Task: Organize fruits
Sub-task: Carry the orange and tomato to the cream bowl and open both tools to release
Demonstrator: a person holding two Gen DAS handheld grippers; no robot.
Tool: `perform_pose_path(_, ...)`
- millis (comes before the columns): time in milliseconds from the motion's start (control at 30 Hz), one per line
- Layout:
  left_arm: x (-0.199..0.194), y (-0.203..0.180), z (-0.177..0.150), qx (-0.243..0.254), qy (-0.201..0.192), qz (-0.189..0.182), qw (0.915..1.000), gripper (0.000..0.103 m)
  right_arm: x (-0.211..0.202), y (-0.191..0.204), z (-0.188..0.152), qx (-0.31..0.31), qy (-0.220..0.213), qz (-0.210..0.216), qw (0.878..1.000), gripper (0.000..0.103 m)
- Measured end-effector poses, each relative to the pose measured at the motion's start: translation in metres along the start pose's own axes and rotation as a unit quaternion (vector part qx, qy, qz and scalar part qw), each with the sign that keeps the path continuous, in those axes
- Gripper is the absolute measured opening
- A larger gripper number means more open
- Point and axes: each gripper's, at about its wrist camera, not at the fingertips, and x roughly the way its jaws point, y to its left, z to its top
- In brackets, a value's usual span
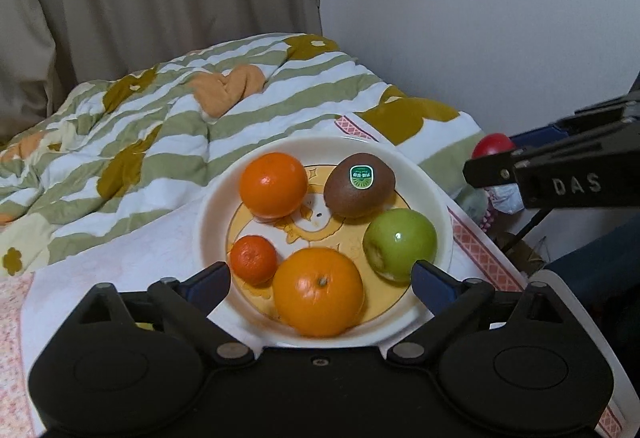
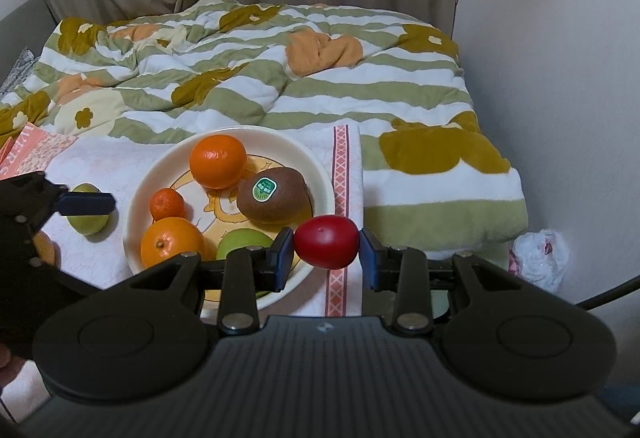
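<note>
Right tongs (image 2: 326, 252) pinch a red fruit (image 2: 326, 243) by the plate (image 2: 320, 174) rim (presumably bound there); left tongs (image 1: 322, 278) gape empty.

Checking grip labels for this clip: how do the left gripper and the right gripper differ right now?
The left gripper stands wide open and empty above the plate; the right gripper is shut on a red fruit. The left gripper hangs over the big orange already lying in the plate, while the right gripper holds its fruit over the plate's near rim. Both have blue pads and black bodies.
</note>
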Motion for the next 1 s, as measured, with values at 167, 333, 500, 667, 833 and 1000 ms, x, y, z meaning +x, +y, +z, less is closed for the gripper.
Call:
perform_pose_path(167,-0.02,0.007,-0.003,-0.023,-0.005,0.01,0.9997,0.099,0.003,0.003,0.005,-0.009,-0.004,0.008,1.0,0.051)
perform_pose_path(333,-0.04,0.018,-0.009,-0.054,-0.011,0.022,0.9982,0.099,0.015,0.008,0.009,-0.012,0.0,0.023,1.0,0.051)
perform_pose_path(500,-0.054,0.022,-0.02,-0.071,-0.014,0.036,0.9967,0.099,0.035,0.009,0.011,0.003,0.009,0.033,0.999,0.051)
perform_pose_path(667,-0.061,0.029,-0.029,-0.077,-0.017,0.06,0.995,0.099,0.051,0.011,0.009,0.01,0.021,0.033,0.999,0.051)
perform_pose_path(833,-0.066,0.037,-0.036,-0.09,-0.021,0.078,0.9926,0.099,0.059,0.01,0.008,0.017,0.028,0.031,0.999,0.051)
perform_pose_path(1000,-0.071,0.04,-0.046,-0.099,-0.018,0.09,0.9909,0.099,0.056,0.012,0.008,0.012,0.017,0.039,0.999,0.08)
